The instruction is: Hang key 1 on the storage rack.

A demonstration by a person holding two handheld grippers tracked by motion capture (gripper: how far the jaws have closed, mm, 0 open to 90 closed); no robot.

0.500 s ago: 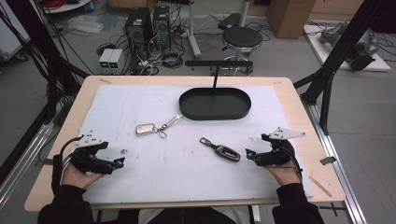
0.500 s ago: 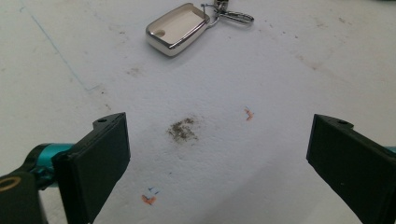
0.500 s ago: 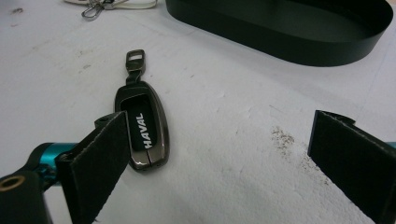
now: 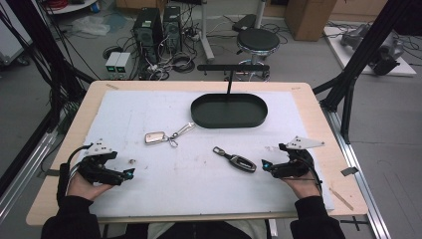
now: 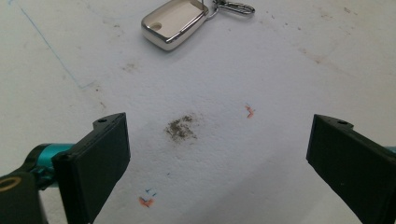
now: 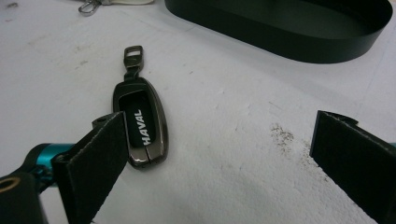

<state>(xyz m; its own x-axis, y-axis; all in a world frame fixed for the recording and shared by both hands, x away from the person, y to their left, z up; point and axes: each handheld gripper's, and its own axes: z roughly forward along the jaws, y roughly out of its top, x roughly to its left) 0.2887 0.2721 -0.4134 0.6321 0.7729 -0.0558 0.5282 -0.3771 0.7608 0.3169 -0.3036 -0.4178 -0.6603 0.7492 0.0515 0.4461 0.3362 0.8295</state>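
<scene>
A silver key fob [image 4: 155, 137] with a clip and strap lies left of centre on the white mat; the left gripper view shows the silver fob [image 5: 173, 23] ahead of the wide-apart jaws. My left gripper [image 4: 130, 173] rests open at the front left, nothing between its jaws. A dark key fob [image 4: 240, 162] marked HAVAL lies right of centre; in the right gripper view the dark fob [image 6: 140, 125] sits just beyond the left jaw. My right gripper [image 4: 264, 164] is open, just right of that fob and apart from it.
A black oval tray [image 4: 229, 121] with an upright T-shaped handle stands at the back centre of the mat [image 4: 189, 194]. The tray wall [image 6: 289, 46] lies beyond the right gripper. A dirt smudge [image 5: 180, 128] marks the mat. Black frame legs flank the table.
</scene>
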